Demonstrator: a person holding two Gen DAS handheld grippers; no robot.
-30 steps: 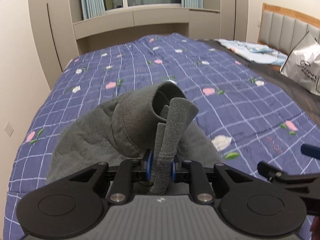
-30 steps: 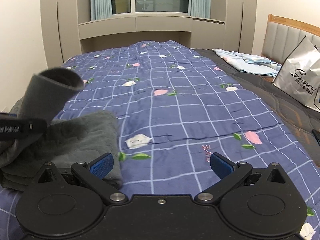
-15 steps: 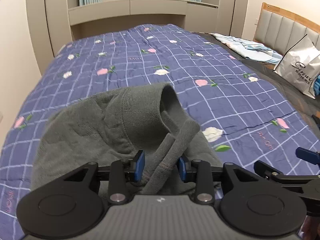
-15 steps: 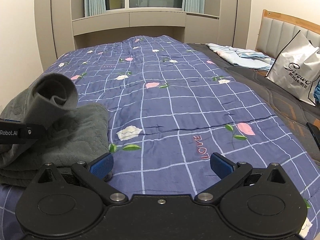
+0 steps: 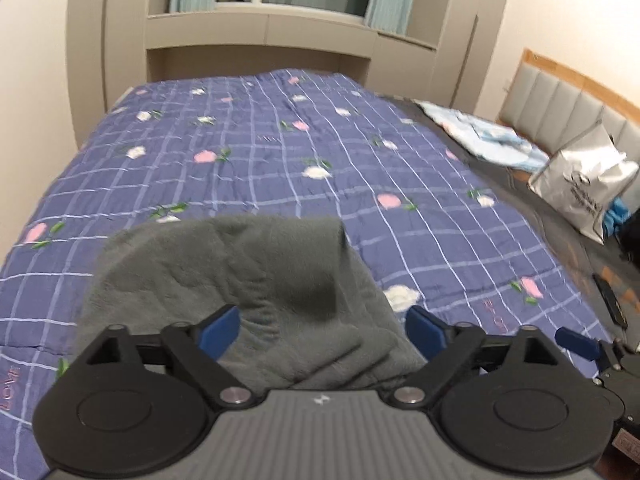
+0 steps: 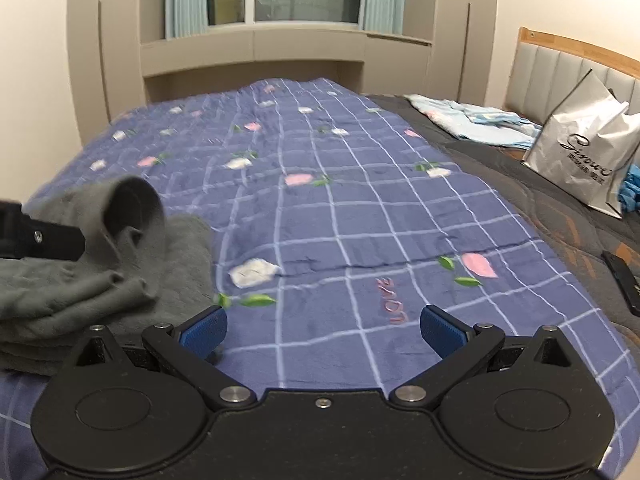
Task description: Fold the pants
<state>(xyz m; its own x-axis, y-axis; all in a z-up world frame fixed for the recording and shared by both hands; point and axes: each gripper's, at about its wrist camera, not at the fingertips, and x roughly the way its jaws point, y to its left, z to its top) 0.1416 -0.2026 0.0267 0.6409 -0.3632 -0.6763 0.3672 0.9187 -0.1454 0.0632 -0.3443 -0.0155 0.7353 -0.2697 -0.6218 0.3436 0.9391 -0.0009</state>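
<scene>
The grey fleece pants (image 5: 224, 280) lie folded in a stack on the blue checked bedspread (image 5: 280, 168), with one end curled up on top. My left gripper (image 5: 322, 332) is wide open just over the near edge of the stack, with cloth lying between its blue pads but not clamped. In the right wrist view the pants (image 6: 120, 272) lie at the left, and my right gripper (image 6: 322, 330) is open and empty over the bare bedspread (image 6: 340, 208) to the right of them.
A white shopping bag (image 6: 580, 160) and light blue clothes (image 6: 480, 120) lie at the right near the headboard. A dark remote-like object (image 6: 624, 276) lies on the brown sheet at the right edge. Wardrobes and a window stand beyond the bed.
My left gripper has opened wide and let go of the pants fold, which has dropped onto the stack. The right gripper has stayed open and barely moved.
</scene>
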